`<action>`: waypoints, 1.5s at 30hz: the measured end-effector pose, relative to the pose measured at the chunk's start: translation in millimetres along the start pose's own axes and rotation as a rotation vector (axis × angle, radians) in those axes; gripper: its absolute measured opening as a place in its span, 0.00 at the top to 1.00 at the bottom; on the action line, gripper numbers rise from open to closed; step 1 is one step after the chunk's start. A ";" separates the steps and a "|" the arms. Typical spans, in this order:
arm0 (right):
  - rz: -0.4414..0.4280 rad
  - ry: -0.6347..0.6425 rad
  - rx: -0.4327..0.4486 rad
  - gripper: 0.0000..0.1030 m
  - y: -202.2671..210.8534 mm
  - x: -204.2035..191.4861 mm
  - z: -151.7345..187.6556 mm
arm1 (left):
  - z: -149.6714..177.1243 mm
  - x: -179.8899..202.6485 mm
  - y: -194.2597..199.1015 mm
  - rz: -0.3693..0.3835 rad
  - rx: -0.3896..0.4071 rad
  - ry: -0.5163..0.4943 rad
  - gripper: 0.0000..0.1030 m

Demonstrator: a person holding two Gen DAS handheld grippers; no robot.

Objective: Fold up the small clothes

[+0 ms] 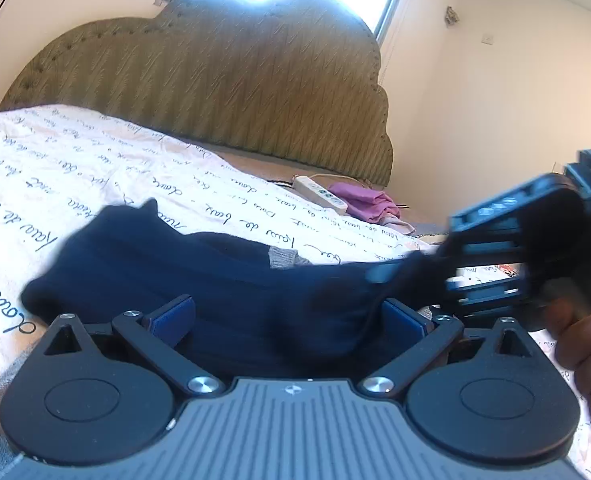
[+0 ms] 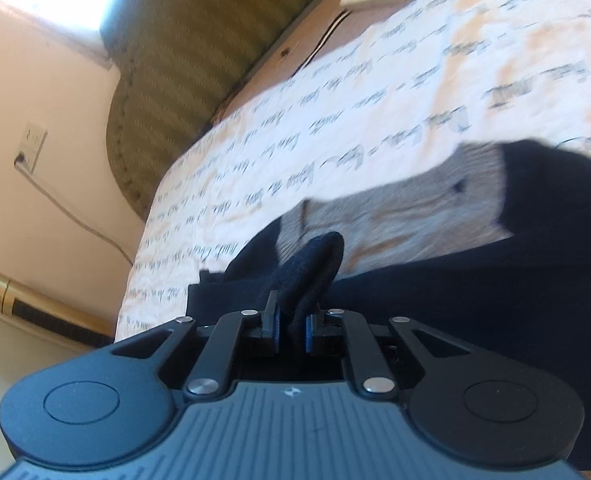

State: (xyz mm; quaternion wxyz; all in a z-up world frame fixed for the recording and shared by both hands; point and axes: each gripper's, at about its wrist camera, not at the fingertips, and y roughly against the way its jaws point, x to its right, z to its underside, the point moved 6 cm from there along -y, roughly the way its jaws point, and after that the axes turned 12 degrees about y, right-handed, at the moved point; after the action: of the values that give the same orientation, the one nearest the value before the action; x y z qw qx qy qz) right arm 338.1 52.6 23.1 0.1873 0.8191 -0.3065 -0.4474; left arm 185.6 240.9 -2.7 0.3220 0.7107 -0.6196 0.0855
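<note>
On the bed (image 1: 95, 152): dark sock (image 1: 199, 280).
Right gripper (image 2: 293, 330): pinching sock.
Left gripper (image 1: 287, 316): spread wide.
Risk: thin pinch may slip mid-fold.

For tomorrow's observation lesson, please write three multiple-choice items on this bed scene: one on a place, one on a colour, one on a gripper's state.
1. Where does the white power strip lie?
A. Near the headboard, beside the pink cloth
B. On the dark garment
C. On the floor

2. What colour is the garment being folded?
A. Red
B. Dark navy with grey trim
C. Yellow

3. What state is the right gripper in?
A. Wide open over the sheet
B. Shut on a fold of the garment
C. Holding the power strip

Answers: 1 A, it sits by the pink cloth below the headboard. 2 B, dark fabric with a grey band. 3 B, dark cloth is pinched between its blue pads.
</note>
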 end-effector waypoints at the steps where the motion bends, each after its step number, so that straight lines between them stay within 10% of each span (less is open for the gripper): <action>1: 0.008 -0.017 0.019 0.90 11.4 9.9 -1.5 | 0.1 0.0 0.2 0.000 0.002 -0.002 0.02; 10: 0.117 -0.129 0.080 0.90 65.4 89.1 9.0 | 0.3 -1.7 -1.6 0.004 -0.013 0.001 0.02; 26: 0.161 -0.182 0.141 0.76 66.9 118.7 33.8 | 4.3 -7.3 -11.1 -0.022 -0.073 0.015 0.02; 31: 0.401 0.020 0.359 0.72 116.0 79.7 32.3 | 0.7 -10.7 -18.1 -0.096 -0.161 -0.007 0.05; 37: 0.374 0.248 0.234 0.70 63.9 30.2 42.6 | -32.8 13.0 -31.2 -0.106 -0.114 -0.156 0.02; 45: 0.512 0.429 0.166 0.69 24.7 44.1 71.8 | -2.2 -4.6 -97.7 -0.205 -0.305 -0.336 0.02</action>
State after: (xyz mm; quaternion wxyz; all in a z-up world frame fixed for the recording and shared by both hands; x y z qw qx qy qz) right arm 287.1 2.4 -27.8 0.2862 0.8034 -0.4911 -0.1771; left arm 276.6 248.4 -37.7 0.3251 0.7172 -0.5948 -0.1616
